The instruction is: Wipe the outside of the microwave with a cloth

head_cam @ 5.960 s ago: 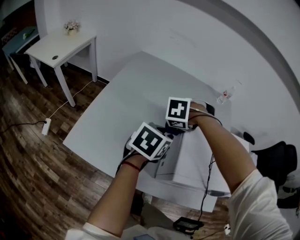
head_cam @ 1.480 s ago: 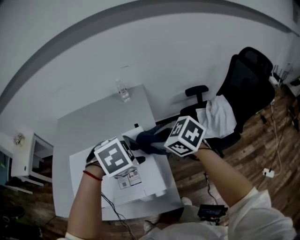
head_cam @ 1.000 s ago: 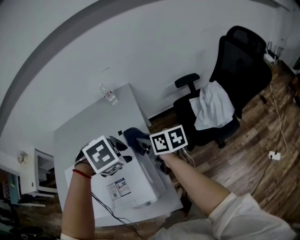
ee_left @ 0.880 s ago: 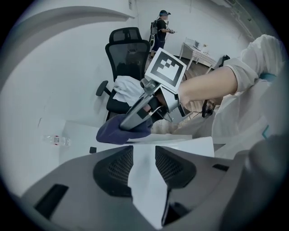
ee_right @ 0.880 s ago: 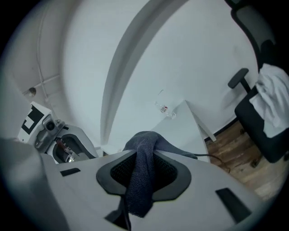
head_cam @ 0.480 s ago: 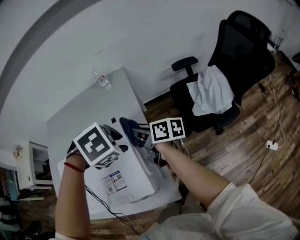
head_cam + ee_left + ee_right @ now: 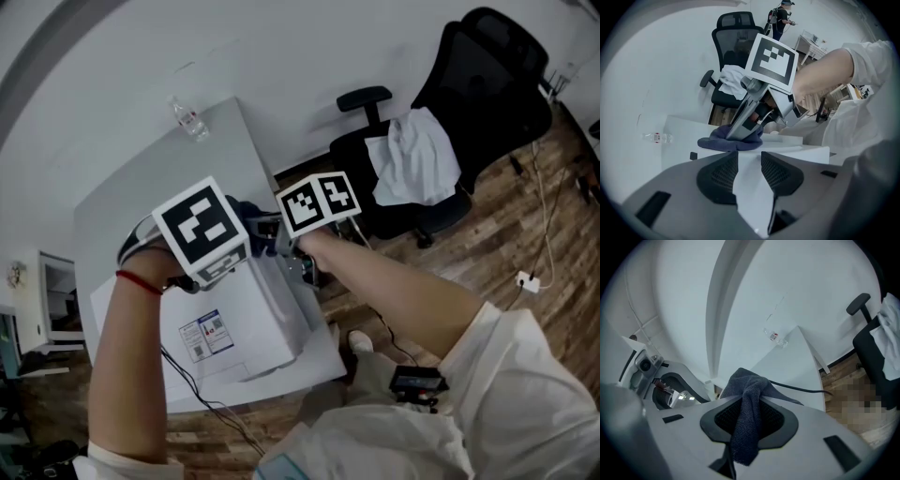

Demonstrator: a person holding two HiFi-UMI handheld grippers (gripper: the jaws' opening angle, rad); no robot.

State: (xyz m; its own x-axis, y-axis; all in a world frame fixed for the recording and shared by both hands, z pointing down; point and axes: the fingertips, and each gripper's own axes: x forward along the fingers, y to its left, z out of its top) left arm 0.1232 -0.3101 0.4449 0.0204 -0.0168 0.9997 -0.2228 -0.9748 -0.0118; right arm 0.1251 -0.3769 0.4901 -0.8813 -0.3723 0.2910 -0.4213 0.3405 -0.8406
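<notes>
The white microwave (image 7: 246, 323) stands on a grey table (image 7: 122, 216). In the right gripper view my right gripper (image 7: 749, 420) is shut on a dark blue cloth (image 7: 750, 385), which hangs out between the jaws. The left gripper view shows that cloth (image 7: 731, 141) bunched on the far edge of the microwave's top (image 7: 797, 151), under the right gripper. My left gripper (image 7: 750, 161) points down over the top. It is open, and only white surface shows between its jaws. In the head view both marker cubes, left (image 7: 200, 228) and right (image 7: 319, 202), hide the jaws.
A black office chair (image 7: 487, 84) with a white garment (image 7: 417, 164) on it stands right of the table on wood floor. A water bottle (image 7: 187, 120) lies at the table's far end. A cable (image 7: 187, 380) runs over the microwave's near side. A black device (image 7: 417, 382) lies on the floor.
Both grippers have sunk a little toward the microwave's far end and sit closer together. The cloth stays in the right gripper. The head camera has swung, which shifts the whole scene.
</notes>
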